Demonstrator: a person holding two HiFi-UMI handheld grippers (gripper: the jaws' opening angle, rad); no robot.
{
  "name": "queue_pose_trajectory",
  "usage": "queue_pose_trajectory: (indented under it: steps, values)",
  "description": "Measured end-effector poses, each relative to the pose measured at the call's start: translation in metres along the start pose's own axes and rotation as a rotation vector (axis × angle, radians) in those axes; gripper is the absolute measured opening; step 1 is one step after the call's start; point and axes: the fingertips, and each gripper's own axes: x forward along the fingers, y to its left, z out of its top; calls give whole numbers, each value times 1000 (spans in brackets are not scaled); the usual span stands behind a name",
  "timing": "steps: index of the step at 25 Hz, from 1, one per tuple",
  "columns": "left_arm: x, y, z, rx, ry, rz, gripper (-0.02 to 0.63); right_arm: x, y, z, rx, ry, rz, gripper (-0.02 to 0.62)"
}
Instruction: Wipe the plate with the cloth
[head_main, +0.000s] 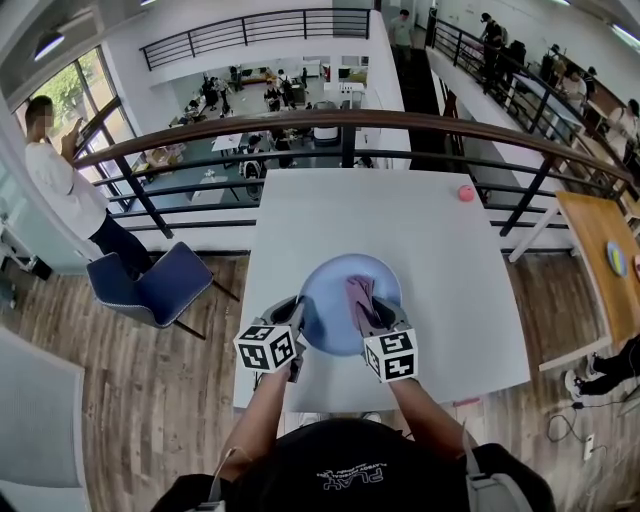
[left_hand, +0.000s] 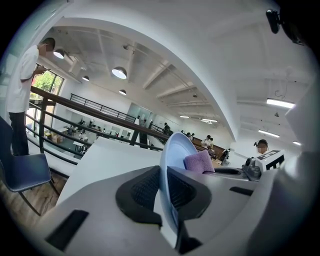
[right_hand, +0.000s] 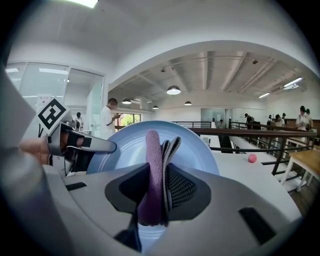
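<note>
Person's black shirt (head_main: 350, 475) at the bottom edge of the head view, both forearms reaching out over the near edge of the white counter (head_main: 400, 230). Left gripper (head_main: 299, 317) sits at the left rim of the pale blue plate (head_main: 328, 298); right gripper (head_main: 368, 318) is at the plate's near right with the purple cloth (head_main: 358, 294) lying on the plate face. Pink ball (head_main: 466, 193) far right on the counter, well apart. Blue chair (head_main: 160, 285) to the left on the wood floor, a person (head_main: 60, 185) standing by the railing. Left gripper view: jaws clenched on the plate (left_hand: 175, 150) rim, the plate seen edge-on and upright between the pads, cloth (left_hand: 199, 161) just beyond against its face. Right gripper view: jaws clamped on the folded cloth (right_hand: 152, 165), which stands upright between the pads and presses on the plate (right_hand: 200, 150) face; left gripper (right_hand: 107, 146) is on the plate's left rim, ball (right_hand: 252, 158) on the counter to the right. Can't tell whether the plate's lower edge touches the counter.
</note>
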Motion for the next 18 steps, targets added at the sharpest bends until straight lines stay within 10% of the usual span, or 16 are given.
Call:
queue_pose_trajectory:
  steps: [18]
  values:
    - [5, 5, -5, -24, 24, 4, 37, -7, -59, -23, 4, 51, -140, 98]
